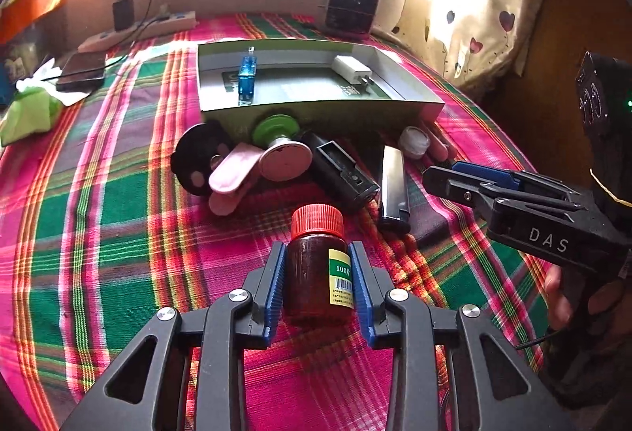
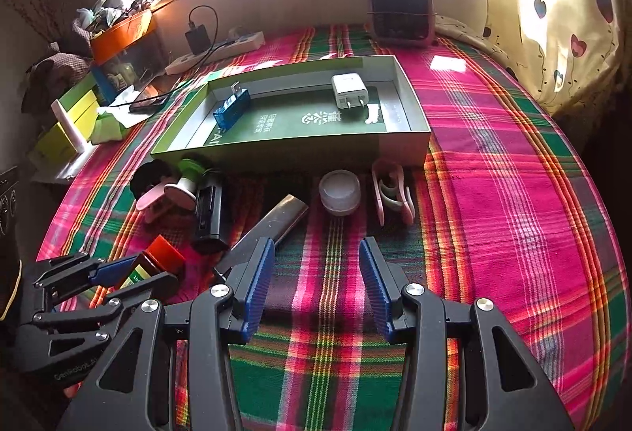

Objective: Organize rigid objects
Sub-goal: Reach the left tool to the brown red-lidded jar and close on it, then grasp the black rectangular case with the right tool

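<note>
Left wrist view: on the plaid table, my left gripper clamps the brown bottle; lift straight, clear the clutter toward the box.
Right wrist view: my right gripper hangs part-open, empty, near the clear jar.

Black left gripper (silver screws) with ribbed blue pads.

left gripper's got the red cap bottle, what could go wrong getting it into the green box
1. The left gripper holds the brown bottle by its smooth round body below the red cap, so it may twist or slip when lifted.
2. The black case, lighter and pink clip lie between it and the green box; a low carry could knock them.
3. The open right gripper is close by and could collide.
</note>
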Tool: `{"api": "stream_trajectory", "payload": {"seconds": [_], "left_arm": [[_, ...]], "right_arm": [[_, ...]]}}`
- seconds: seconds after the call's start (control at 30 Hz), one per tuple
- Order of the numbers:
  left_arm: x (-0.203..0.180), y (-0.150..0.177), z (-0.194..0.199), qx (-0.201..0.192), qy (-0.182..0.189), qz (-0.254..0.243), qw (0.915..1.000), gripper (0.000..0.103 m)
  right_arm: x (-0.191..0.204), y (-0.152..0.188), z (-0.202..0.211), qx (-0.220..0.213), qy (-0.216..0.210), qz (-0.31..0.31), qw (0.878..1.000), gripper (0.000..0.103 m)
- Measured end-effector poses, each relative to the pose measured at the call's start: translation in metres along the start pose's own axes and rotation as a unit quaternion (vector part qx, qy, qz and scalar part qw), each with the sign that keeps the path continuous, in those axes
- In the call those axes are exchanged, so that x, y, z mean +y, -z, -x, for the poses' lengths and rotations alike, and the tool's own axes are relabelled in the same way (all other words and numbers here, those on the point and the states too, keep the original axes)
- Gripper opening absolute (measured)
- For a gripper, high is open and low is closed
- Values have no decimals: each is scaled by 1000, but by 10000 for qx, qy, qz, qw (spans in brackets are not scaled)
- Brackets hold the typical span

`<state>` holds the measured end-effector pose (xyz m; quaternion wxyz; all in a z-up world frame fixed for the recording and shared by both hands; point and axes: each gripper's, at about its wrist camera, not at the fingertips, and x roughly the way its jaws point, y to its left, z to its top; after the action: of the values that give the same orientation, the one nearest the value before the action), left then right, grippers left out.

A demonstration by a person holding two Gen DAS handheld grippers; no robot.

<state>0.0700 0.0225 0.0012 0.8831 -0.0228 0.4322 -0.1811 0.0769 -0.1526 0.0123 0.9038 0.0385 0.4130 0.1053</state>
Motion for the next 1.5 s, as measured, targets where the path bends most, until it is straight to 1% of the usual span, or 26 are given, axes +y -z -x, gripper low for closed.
{"api": "stream_trajectory", "payload": {"seconds": [0.1,0.3,0.43,0.53,0.63,0.67,0.83,0.97,1.13,1.2,1.27,1.37,1.5], "left_arm": [[10,3,4,-81,-145,134,9998,31],[22,7,8,-178,-68,293,9994,31],[21,8,8,-222,-63,229,9995,31],[23,9,8,-238,7,270,9994,31],[25,9,8,-243,73,312,9992,31],[25,9,9,-243,80,310,9992,31],[26,9,9,-249,137,354,9990,31],[28,10,9,-255,169,382,9988,31],[28,9,9,-250,138,353,9990,31],[27,10,9,-251,111,346,9990,31],[27,10,9,-252,101,346,9990,31],[27,10,8,-256,96,361,9990,31],[27,9,9,-265,101,396,9988,31]], "right_arm": [[10,-2,-7,64,-30,76,9999,46],[24,-8,-21,139,38,80,9999,46],[30,-9,-28,225,241,103,9994,46],[31,-9,-31,280,378,134,9988,47],[33,-6,-31,344,697,294,9965,47],[32,-5,-30,333,728,317,9963,47],[22,0,-23,264,744,328,9963,47],[23,2,-23,160,736,410,9963,47],[23,2,-23,148,699,395,9967,47],[23,2,-22,142,664,397,9969,44],[23,3,-22,134,636,430,9970,35],[22,4,-20,132,576,469,9972,29],[18,5,-19,127,505,444,9977,25]]}}
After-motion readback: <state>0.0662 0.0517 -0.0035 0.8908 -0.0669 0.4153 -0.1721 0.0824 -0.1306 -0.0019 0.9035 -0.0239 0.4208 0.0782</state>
